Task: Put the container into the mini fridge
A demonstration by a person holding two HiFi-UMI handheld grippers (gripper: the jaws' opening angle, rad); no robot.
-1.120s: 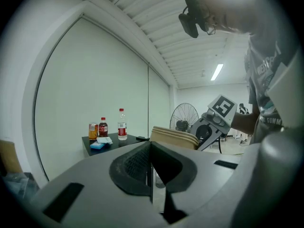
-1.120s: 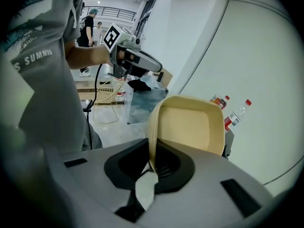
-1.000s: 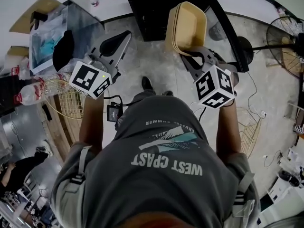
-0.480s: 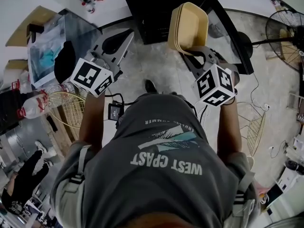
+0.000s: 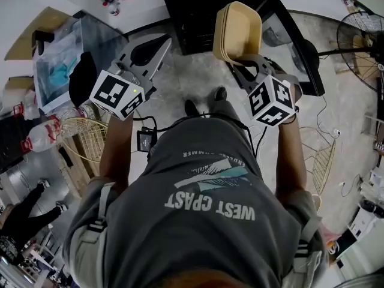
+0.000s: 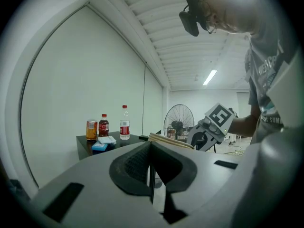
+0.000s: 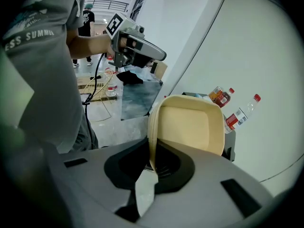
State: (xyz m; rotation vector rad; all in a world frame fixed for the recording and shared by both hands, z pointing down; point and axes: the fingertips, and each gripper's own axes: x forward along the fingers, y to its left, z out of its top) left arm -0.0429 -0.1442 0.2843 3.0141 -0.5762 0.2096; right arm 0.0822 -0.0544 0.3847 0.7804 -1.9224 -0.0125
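Container point(image 5: 237, 32) is pinched by its rim in my right gripper point(image 5: 245, 65), just short of the black mini fridge point(image 5: 204, 11); my left gripper point(image 5: 161, 44) is closed and empty, and I have yet to place the container inside.

Head view: the top edge cuts off the black mini fridge point(image 5: 204, 11), and the right edge cuts off the standing fan point(image 5: 363, 38). Right gripper view: the container point(image 7: 190, 127) has its lower rim hidden inside the right tool point(image 7: 151, 165). Left gripper view, centre left: labels on the bottles point(image 6: 124, 126) are too small to read.
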